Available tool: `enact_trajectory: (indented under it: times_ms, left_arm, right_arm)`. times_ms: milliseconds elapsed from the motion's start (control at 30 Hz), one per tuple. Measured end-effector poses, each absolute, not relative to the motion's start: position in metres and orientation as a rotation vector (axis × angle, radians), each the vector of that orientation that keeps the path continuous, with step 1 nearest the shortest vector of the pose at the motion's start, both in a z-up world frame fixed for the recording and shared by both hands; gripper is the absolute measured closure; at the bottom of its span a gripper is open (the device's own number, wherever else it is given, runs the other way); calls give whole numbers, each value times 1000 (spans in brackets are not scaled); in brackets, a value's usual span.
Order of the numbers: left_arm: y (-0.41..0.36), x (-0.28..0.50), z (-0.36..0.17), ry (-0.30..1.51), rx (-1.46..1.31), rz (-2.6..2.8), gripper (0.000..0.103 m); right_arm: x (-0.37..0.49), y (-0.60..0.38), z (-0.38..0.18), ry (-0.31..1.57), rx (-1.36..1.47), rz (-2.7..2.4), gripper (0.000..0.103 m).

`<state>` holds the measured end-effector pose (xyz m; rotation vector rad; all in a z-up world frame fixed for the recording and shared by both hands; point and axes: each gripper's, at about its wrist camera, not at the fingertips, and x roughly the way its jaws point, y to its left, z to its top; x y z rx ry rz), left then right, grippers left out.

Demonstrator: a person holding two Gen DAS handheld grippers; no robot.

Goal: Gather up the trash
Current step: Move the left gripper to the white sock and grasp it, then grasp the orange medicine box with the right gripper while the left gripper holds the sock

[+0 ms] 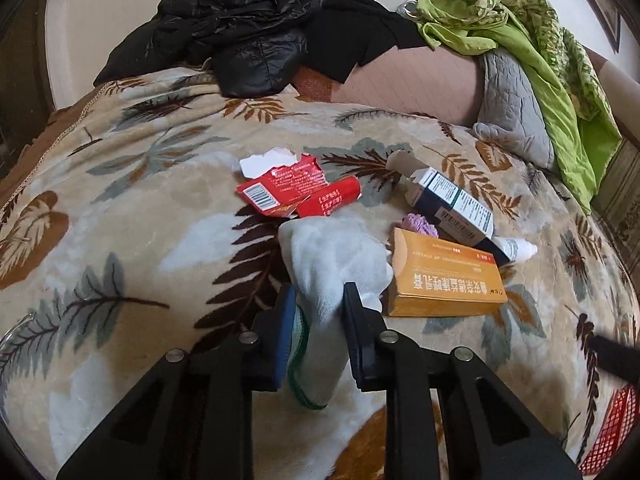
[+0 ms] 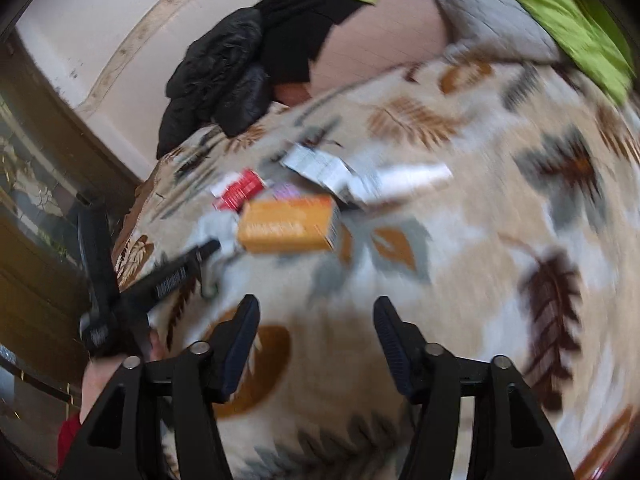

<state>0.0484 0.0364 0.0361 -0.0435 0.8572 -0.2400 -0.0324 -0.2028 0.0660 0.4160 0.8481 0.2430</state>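
Item in hand: a crumpled white cloth with a green-stitched edge [image 1: 336,280], lying on the leaf-patterned plush blanket [image 1: 140,208] that covers the bed. The left hand-held gripper [image 1: 320,300] is clenched on it, the blue-padded finger on one side and the black finger on the other pinching the fabric between them.

Step judged: first pick of the litter collection, grip made, lift not yet done. The next move calls for raising the cloth clear without dragging the orange cardboard box [image 1: 444,280], which sits just beside it at 3 o'clock and appears to touch its edge.

Remaining litter, outward from the cloth: torn red cardboard packaging [image 1: 292,192] at 12 o'clock; a small lilac crumpled wad [image 1: 418,225] at 1 o'clock; a dark blue and white opened carton [image 1: 452,204] at 2 o'clock, with a small white dropper bottle [image 1: 516,249] beside its lower end. Black padded jacket [image 1: 248,20] and green patterned fabric [image 1: 520,32] lie well apart at the far edge.

The right hand-held gripper [image 2: 316,320] is released, jaws apart over bare blanket, nothing between them.

View differences: the right wrist view, blurred, alone shows the left tool from outside at 9 o'clock, and a dark wooden cabinet [image 2: 36,208] beyond. Only the left wrist view shows the grip and the print on the boxes; at its 4 o'clock edge sits something red and meshed, not identifiable.
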Motion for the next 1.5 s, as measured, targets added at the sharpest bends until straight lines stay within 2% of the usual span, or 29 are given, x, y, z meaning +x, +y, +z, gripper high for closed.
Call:
enact_trajectory:
  times_ms: [200, 433, 567, 733, 933, 967, 1000, 1167, 1500]
  left_arm:
    - [45, 55, 26, 894, -79, -246, 80]
    - [50, 60, 23, 907, -102, -250, 78]
    - [59, 65, 18, 925, -144, -251, 68]
    - [62, 68, 17, 935, -166, -256, 68]
    - [59, 67, 16, 929, -147, -253, 67]
    - [59, 67, 16, 930, -147, -251, 67]
    - [59, 67, 16, 930, -144, -250, 66]
    - [46, 66, 14, 931, -62, -233, 63]
    - [32, 64, 11, 930, 39, -205, 55]
  right_arm:
    - [46, -178, 68, 868, 419, 351, 37]
    - [106, -158, 32, 978, 356, 331, 38]
    - [93, -166, 25, 1027, 372, 407, 38]
    - [60, -158, 27, 1037, 265, 492, 37]
    - [44, -123, 18, 1023, -46, 440, 38]
    - [41, -118, 16, 1020, -100, 410, 46]
    - [37, -114, 13, 1009, -152, 371, 47]
    - [22, -134, 19, 988, -74, 273, 52]
    - [8, -156, 9, 1027, 95, 185, 51]
